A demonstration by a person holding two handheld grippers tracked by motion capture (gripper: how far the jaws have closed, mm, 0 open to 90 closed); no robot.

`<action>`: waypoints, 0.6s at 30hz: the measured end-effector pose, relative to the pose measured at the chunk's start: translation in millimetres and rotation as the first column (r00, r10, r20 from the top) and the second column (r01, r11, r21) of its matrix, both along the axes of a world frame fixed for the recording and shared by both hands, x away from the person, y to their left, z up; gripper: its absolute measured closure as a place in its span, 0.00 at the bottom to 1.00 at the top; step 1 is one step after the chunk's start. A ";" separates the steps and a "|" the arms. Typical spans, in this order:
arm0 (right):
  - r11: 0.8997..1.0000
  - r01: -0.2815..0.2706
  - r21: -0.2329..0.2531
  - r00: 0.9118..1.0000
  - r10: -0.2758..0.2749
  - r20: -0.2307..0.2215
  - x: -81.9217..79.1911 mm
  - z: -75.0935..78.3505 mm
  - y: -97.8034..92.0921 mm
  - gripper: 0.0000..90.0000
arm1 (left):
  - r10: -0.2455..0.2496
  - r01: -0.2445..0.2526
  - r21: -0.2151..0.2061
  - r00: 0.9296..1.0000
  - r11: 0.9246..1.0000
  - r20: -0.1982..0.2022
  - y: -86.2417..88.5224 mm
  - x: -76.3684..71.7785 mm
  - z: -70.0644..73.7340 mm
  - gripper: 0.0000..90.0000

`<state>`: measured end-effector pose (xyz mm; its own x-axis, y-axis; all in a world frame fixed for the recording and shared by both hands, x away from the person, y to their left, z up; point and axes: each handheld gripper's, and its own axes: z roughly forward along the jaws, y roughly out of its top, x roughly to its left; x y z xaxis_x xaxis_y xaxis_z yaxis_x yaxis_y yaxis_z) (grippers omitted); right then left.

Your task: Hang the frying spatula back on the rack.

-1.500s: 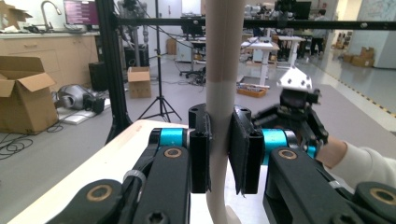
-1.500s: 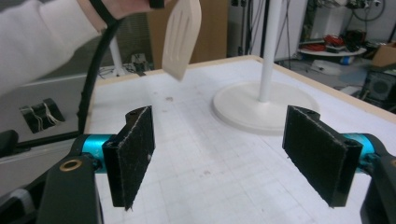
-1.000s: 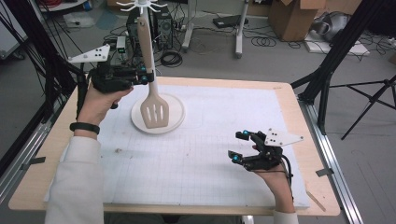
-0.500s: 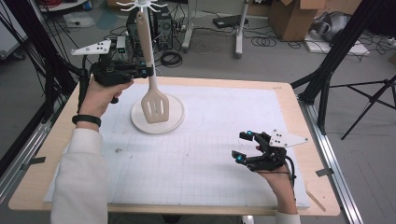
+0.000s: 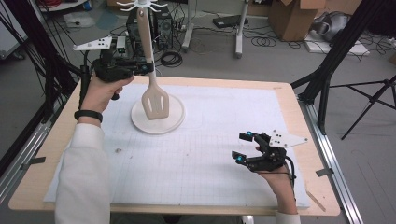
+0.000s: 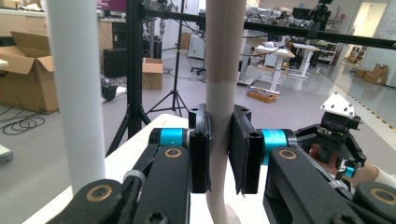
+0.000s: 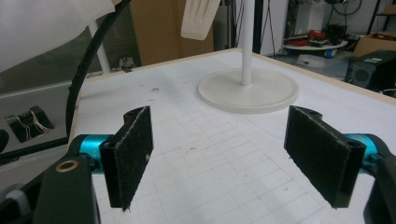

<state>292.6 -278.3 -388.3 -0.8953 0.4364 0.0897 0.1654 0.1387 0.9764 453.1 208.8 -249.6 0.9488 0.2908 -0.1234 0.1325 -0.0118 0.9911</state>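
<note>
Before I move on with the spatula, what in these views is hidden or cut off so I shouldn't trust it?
- Spatula handle top, high view: it merges with the white hooks of the stand, so whether it hangs on a hook is unclear.
- Spatula blade, left gripper view: cut off by the bottom edge, behind the left tool.
- Stand pole top and hooks, right gripper view: cut off by the top edge.
- Right tool pads, high view: too small.
</note>
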 end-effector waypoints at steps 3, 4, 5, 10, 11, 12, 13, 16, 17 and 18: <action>1.000 0.001 0.001 1.000 -0.001 0.005 0.1 -0.2 -0.4 0.26 | 0.019 -0.018 0.009 1.000 1.000 -0.009 0.6 3.9 -3.0 0.87; 1.000 0.001 -0.001 1.000 -0.001 0.004 -0.2 -0.1 -0.7 0.26 | 0.020 -0.020 0.005 1.000 1.000 -0.012 0.4 4.6 -3.6 0.87; 1.000 0.001 0.000 1.000 -0.001 0.001 -0.5 0.0 -0.8 0.26 | 0.024 -0.024 0.005 1.000 1.000 -0.013 0.5 5.7 -4.3 0.87; 1.000 0.000 -0.001 1.000 0.000 0.000 -0.7 -0.3 -1.4 0.26 | 0.030 -0.030 0.003 0.999 1.000 -0.013 -2.4 7.9 -7.0 0.87; 1.000 0.000 0.002 1.000 0.000 -0.004 -1.2 -0.3 -1.3 0.26 | 0.033 -0.033 0.005 0.999 0.999 -0.010 -2.4 7.7 -7.0 0.87; 1.000 0.000 0.000 1.000 0.000 -0.002 -1.3 -0.4 -1.6 0.26 | 0.037 -0.037 0.004 0.999 0.999 -0.011 -2.3 7.6 -7.0 0.87; 1.000 0.000 0.000 1.000 0.000 -0.002 -1.3 -0.4 -1.6 0.26 | 0.037 -0.037 0.004 0.999 0.999 -0.011 -2.3 7.6 -7.0 0.87; 1.000 0.003 0.003 1.000 -0.003 0.002 -1.5 -0.7 -1.9 0.26 | 0.043 -0.043 -0.006 0.999 0.999 -0.016 -1.7 6.7 -6.8 0.83; 1.000 0.003 0.002 1.000 -0.003 0.002 -1.6 -0.7 -1.9 0.26 | 0.055 -0.055 -0.013 0.998 0.998 -0.021 -1.4 6.4 -6.9 0.81; 1.000 0.003 0.002 1.000 -0.003 0.002 -1.6 -0.7 -1.9 0.26 | 0.063 -0.063 -0.009 0.998 0.998 -0.020 -1.0 6.4 -7.0 0.78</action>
